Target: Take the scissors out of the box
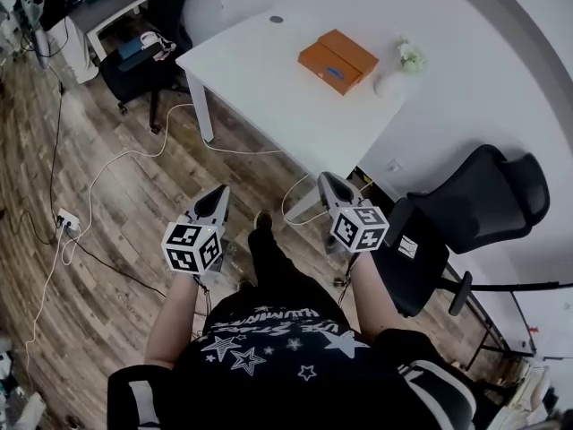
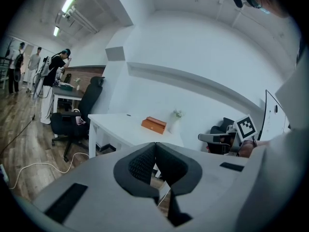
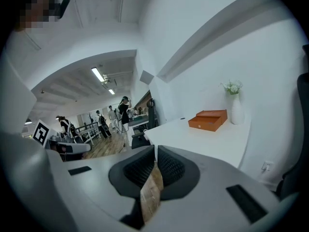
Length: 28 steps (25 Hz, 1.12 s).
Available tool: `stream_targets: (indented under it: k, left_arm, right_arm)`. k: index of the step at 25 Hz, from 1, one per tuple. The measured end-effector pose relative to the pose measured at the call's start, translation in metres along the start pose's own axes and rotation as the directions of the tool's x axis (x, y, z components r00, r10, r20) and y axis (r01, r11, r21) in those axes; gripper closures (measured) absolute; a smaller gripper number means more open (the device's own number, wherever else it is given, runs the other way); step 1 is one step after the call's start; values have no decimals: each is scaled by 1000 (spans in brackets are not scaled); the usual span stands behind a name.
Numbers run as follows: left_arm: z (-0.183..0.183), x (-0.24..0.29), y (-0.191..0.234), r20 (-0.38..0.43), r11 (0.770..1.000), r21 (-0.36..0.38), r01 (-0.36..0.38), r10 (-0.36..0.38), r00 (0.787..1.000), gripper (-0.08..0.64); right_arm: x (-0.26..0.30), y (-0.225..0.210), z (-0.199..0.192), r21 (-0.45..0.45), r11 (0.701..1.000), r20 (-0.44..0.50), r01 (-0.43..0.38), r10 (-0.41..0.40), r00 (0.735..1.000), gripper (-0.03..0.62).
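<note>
An orange box [image 1: 337, 60] lies on the white table [image 1: 260, 88] ahead of me, with a small blue mark on its top. No scissors show plainly. My left gripper [image 1: 218, 193] and right gripper [image 1: 326, 181] are held side by side above the wood floor, well short of the table, both shut with nothing between the jaws. In the left gripper view the box [image 2: 153, 124] sits far beyond the closed jaws [image 2: 155, 146]. In the right gripper view the box [image 3: 208, 120] is beyond the closed jaws [image 3: 156, 150].
A white vase with flowers [image 1: 397, 77] stands right of the box. A black office chair [image 1: 474, 209] is close at my right, another chair [image 1: 143, 61] at the table's far left. White cables [image 1: 116, 164] trail over the floor. People stand far off [image 2: 50, 88].
</note>
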<state>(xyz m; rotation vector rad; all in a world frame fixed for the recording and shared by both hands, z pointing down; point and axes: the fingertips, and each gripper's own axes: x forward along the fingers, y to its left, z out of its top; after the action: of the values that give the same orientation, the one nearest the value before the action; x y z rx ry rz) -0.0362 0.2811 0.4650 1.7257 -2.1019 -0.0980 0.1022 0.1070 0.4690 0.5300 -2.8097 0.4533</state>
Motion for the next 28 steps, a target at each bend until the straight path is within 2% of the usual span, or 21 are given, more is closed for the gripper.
stream_targets:
  k: [8, 14, 21, 28]
  left_arm:
    - [25, 76, 64, -34, 998, -6, -57, 57, 998, 543]
    - [62, 164, 94, -67, 999, 17, -28, 29, 997, 543]
    - [95, 258, 100, -105, 999, 43, 16, -12, 994, 543]
    - [124, 331, 91, -118, 996, 75, 48, -39, 992, 543]
  right_arm:
    - [112, -41, 30, 4, 1000, -13, -29, 29, 999, 540]
    - [187, -95, 65, 19, 1000, -21, 0, 0, 1000, 540]
    - [234, -184, 106, 1, 996, -10, 84, -84, 996, 540]
    - [255, -260, 136, 12, 989, 10, 146, -146, 989, 540]
